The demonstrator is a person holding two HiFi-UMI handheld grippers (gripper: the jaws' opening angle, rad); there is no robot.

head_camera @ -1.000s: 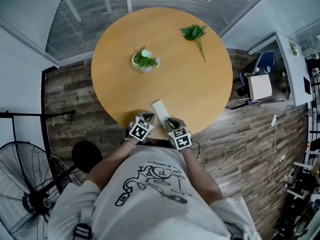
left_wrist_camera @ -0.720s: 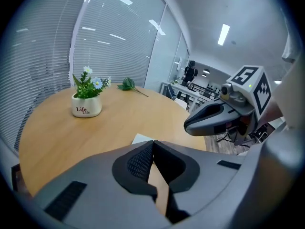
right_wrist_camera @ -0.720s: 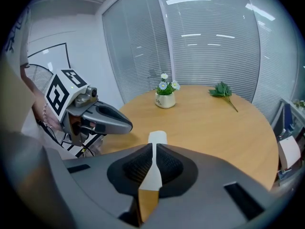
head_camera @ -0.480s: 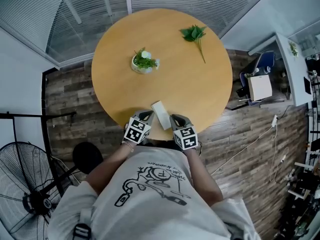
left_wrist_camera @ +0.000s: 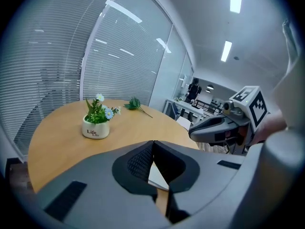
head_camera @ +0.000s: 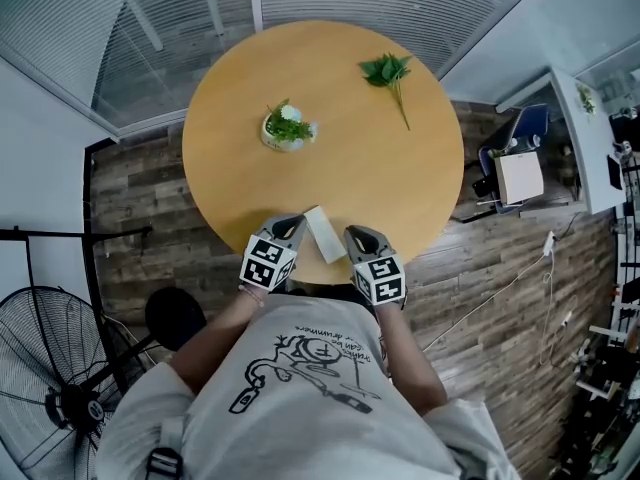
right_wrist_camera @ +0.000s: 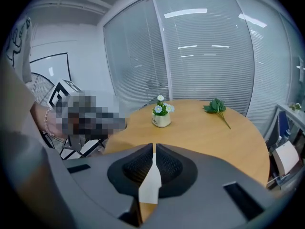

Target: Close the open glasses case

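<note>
Glasses case [head_camera: 322,233] lying at the near edge of the round worktop [head_camera: 400,188], just between the left tongs [head_camera: 290,227] and right tongs [head_camera: 358,235], both closed and empty. Flowerpot [head_camera: 287,126] and leafy sprig [head_camera: 390,68] lie well apart, farther back.

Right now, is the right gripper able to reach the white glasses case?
Probably yes. The right gripper sits right beside the glasses case, and nothing lies between them. Its jaws are shut, so it must open to grasp.
</note>
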